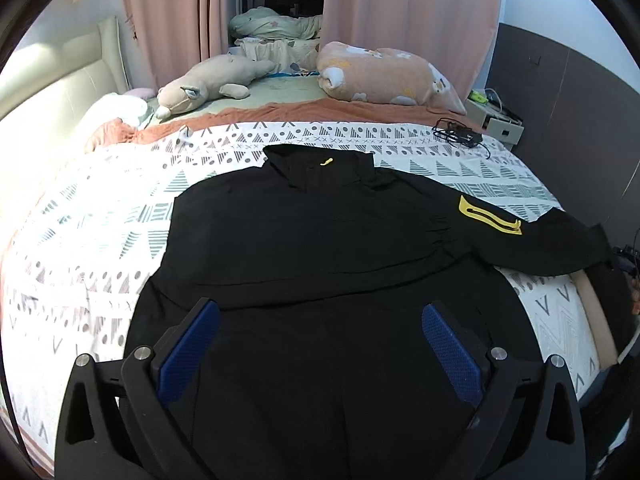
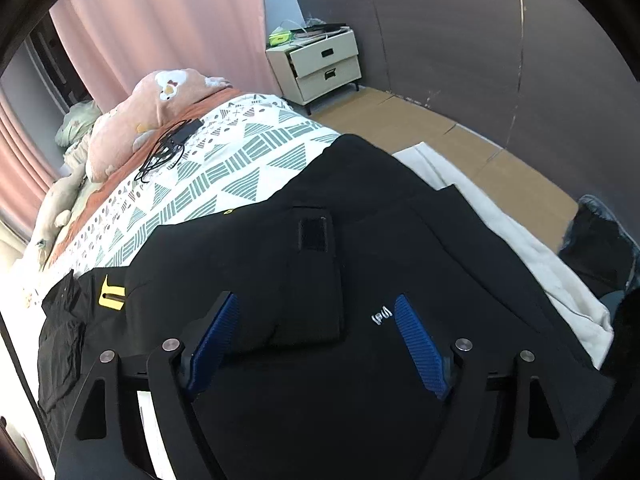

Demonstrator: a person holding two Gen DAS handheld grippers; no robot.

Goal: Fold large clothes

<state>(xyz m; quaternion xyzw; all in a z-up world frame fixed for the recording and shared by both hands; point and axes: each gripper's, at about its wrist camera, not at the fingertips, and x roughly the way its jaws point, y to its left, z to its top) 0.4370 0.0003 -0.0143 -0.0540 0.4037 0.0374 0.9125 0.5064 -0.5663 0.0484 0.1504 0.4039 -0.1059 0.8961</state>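
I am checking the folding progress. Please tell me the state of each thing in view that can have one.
Black jacket with yellow patch: spread flat on the bed, one sleeve out sideways toward the bed edge, not yet folded up.
Left gripper: open, nothing between the pads.
Right gripper: open over the jacket, gripping nothing.
Cream bedside cabinet: upper drawer slightly ajar.
Pink curtains: partly drawn, gap between them.
Black cable: loosely tangled on the bedspread.

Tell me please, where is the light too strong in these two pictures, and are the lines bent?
Left wrist view: glare whitens the patterned bedsheet and headboard at left; the black jacket loses detail in darkness. Right wrist view: lighting is more even, the bedside cabinet is sharp. Both views: fisheye curving and dark corners.
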